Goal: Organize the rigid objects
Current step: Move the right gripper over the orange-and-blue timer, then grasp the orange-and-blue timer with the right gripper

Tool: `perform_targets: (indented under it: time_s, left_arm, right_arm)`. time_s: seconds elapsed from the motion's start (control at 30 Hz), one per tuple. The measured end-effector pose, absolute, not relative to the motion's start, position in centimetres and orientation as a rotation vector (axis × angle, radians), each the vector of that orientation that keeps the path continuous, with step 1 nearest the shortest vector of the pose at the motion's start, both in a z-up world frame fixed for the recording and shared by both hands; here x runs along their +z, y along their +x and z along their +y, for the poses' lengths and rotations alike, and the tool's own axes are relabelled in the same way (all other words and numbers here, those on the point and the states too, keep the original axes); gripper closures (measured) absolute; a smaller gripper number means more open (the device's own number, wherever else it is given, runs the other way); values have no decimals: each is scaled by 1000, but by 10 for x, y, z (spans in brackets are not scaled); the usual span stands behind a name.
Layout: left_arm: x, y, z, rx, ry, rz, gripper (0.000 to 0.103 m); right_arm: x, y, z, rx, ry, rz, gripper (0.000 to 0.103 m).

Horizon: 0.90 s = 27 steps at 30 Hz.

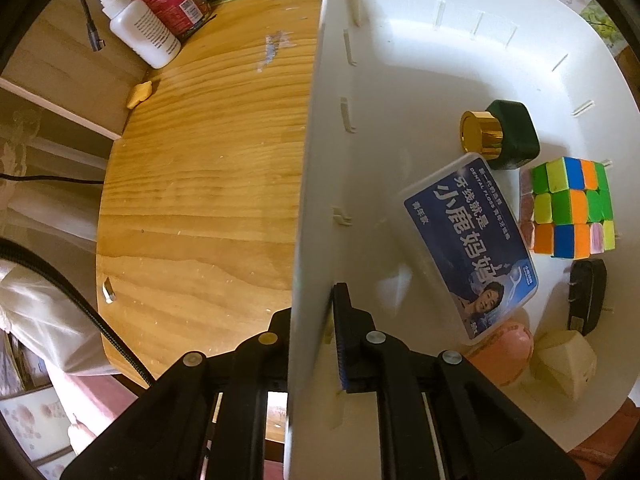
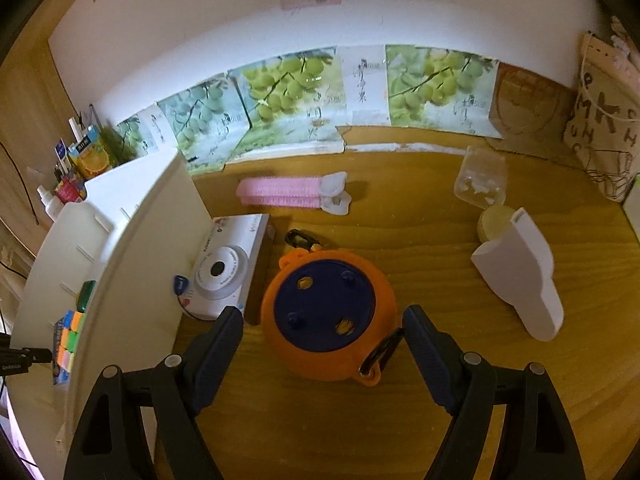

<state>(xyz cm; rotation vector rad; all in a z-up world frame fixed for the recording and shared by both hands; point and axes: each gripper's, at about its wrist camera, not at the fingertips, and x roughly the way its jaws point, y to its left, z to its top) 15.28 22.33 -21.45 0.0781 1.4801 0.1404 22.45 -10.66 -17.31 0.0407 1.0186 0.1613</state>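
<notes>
My left gripper [image 1: 316, 340] is shut on the near wall of a white storage box [image 1: 316, 160], one finger each side of the wall. Inside the box lie a blue dental-floss case [image 1: 472, 248], a colour cube [image 1: 568, 208], a dark green bottle with a gold cap [image 1: 500, 136], a black charger [image 1: 586, 296], a pink ball [image 1: 508, 344] and a cream block [image 1: 564, 360]. My right gripper [image 2: 322, 328] is open around an orange and blue round toy [image 2: 328, 312] on the wooden table, a finger on either side. The box [image 2: 148, 240] stands left of it.
A white camera [image 2: 228, 268] lies against the box's right side. A pink rolled cloth [image 2: 292, 194], a clear cup [image 2: 480, 180], a cream lid [image 2: 496, 222] and a white curved piece [image 2: 520, 272] lie on the table. A white bottle [image 1: 140, 24] and a red packet [image 1: 172, 0] stand far left.
</notes>
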Motion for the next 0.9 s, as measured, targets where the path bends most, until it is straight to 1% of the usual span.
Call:
perform_targets:
  time_s: [0.4,0.67,0.9]
  left_arm:
    - [-217,151,218,163,80,1481,89]
    - [-219,152,218,149,85,1492,89]
    - [-218,153,221,101,77,1493,89]
  right_arm:
    - [-194,237,-107,169,40,1071,20]
    - [-195,239,-101,142,1,1072,21]
    - [-195,236,-99,90,20,1081,22]
